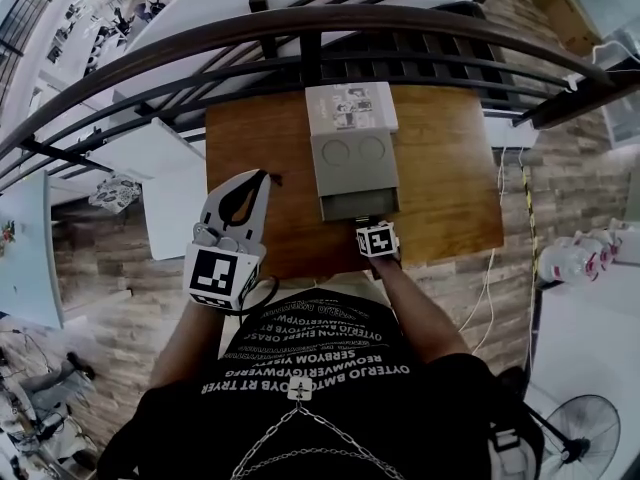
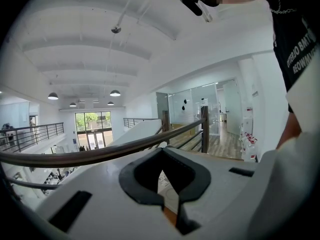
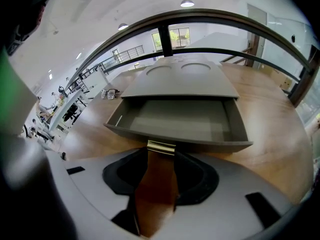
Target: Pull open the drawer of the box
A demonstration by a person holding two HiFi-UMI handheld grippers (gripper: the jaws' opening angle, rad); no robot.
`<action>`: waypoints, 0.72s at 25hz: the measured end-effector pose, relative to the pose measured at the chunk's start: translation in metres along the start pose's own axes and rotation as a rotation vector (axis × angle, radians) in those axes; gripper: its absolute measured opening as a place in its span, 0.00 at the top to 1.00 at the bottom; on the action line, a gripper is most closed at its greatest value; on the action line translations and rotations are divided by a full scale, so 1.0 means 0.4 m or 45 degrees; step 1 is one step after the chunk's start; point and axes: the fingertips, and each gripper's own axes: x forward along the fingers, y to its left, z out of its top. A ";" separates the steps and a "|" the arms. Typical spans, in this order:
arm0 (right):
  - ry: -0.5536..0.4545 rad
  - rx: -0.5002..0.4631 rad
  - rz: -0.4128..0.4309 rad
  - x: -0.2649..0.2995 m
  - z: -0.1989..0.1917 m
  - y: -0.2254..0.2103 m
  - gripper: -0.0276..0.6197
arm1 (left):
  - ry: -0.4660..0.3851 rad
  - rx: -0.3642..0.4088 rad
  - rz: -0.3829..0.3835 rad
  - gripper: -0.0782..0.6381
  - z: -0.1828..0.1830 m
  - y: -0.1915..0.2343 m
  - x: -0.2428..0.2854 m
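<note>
Left gripper (image 1: 262, 176) hangs at the surface's (image 1: 450, 188) near edge, fingers narrow, tips together on nothing. Right gripper's (image 1: 374, 224) fingers clamp the brass pull (image 3: 161, 146). The grey drawer (image 3: 210, 143) stands open with nothing inside. Behind it is the box (image 1: 352, 158), 2 circles on top.

**Cam setup, 3 views**

Head cam: above the person, looks steeply down on whole desk (image 1: 450, 168), mid range. Right tool (image 3: 161, 153) cam: close over desk's near edge, aimed down-fwd into drawer (image 3: 185, 119). Left tool (image 2: 161, 151) cam: by near-left corner, approx level, faces railing (image 2: 100, 154). Shared by all: railing; head + right: box (image 1: 352, 148).
</note>
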 end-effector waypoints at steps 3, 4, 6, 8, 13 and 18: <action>0.003 0.007 -0.006 -0.003 -0.011 0.007 0.70 | 0.000 0.005 -0.016 0.89 -0.002 0.004 -0.002; 0.005 0.011 -0.008 -0.004 -0.016 0.009 0.70 | 0.003 0.007 -0.022 0.89 -0.005 0.005 -0.003; 0.009 0.018 -0.012 -0.007 -0.025 0.013 0.70 | 0.006 0.011 -0.031 0.89 -0.009 0.008 -0.005; 0.009 0.024 -0.017 -0.011 -0.033 0.016 0.70 | 0.000 0.014 -0.040 0.89 -0.006 0.008 -0.007; 0.003 0.033 -0.030 -0.018 -0.054 0.024 0.70 | -0.011 0.025 -0.080 0.89 -0.002 -0.002 -0.010; -0.010 0.011 -0.042 -0.026 -0.062 0.027 0.70 | -0.008 0.031 -0.127 0.89 -0.010 -0.011 -0.004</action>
